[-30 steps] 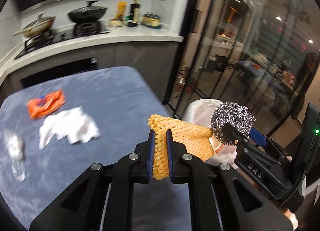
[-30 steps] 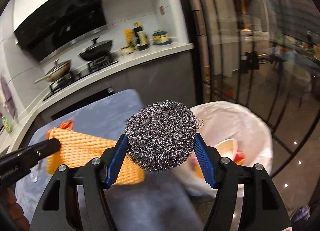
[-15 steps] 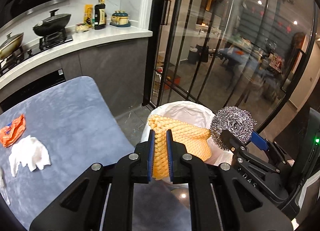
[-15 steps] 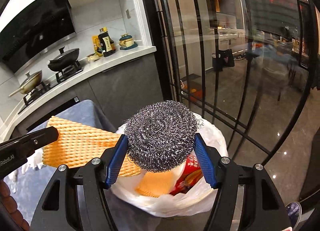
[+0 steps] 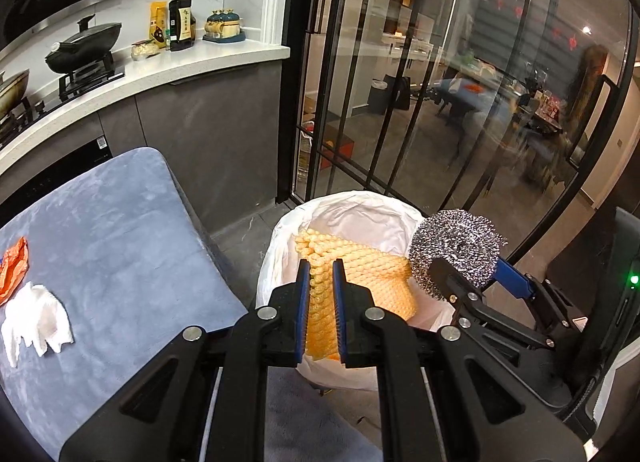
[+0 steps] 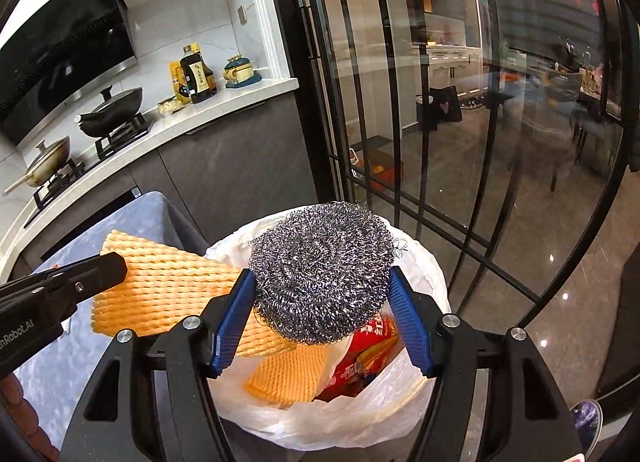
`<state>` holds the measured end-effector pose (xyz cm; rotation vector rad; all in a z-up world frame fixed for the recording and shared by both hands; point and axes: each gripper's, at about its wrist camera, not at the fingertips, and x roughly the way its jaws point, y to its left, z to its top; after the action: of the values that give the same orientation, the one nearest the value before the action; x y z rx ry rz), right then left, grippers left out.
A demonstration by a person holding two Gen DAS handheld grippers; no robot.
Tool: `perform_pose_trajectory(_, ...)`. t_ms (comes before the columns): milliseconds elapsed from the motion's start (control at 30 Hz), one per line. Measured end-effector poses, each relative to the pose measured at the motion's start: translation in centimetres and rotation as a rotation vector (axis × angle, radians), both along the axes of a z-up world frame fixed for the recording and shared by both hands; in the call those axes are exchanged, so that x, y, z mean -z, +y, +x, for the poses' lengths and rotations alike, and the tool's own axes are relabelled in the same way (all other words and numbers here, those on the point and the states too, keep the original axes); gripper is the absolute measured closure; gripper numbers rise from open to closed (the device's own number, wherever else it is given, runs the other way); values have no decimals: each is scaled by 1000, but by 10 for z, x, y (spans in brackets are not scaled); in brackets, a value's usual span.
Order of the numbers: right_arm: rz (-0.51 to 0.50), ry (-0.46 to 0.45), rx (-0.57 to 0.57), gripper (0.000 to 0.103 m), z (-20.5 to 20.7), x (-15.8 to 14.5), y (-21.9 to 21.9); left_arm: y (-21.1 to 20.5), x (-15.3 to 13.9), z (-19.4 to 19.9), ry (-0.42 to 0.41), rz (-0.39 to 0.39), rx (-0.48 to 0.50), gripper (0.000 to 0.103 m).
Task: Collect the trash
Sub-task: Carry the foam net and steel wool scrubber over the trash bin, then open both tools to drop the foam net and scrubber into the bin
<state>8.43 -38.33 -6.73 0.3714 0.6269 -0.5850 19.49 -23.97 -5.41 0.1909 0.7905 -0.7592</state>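
Note:
My left gripper (image 5: 321, 274) is shut on an orange foam net sleeve (image 5: 372, 274) and holds it over the white-lined trash bin (image 5: 360, 214). My right gripper (image 6: 322, 290) is shut on a steel wool scrubber (image 6: 320, 274) and holds it above the same bin (image 6: 424, 262). The scrubber (image 5: 456, 252) shows to the right of the sleeve in the left wrist view. The sleeve (image 6: 168, 286) shows at left in the right wrist view. Inside the bin lie another orange foam piece (image 6: 288, 378) and a red wrapper (image 6: 368, 358).
A grey-blue table (image 5: 120, 246) at left carries a white tissue (image 5: 32, 318) and an orange wrapper (image 5: 14, 266). Behind are a kitchen counter (image 5: 160, 74) with pans and bottles, and a black-framed glass door (image 5: 400, 102) to the right.
Both grippers have swung right from over the table to above the trash bin, still holding the sleeve and the scrubber. The bin's inside has come into view.

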Motion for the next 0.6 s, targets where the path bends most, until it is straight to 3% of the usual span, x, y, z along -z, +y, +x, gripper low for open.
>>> perform_pose_trajectory(400,2,11,37,39,-8,5,-9,-26,19,19,38,26,-24,90)
perform_pose_trajectory(567,4,17,32,39,-4,8,-8,-30,20,33,48,21,-54,72)
perform_pose_trajectory(600,6,18,30,39,-3,9,-8,-31,20,36,49,14,-55,60)
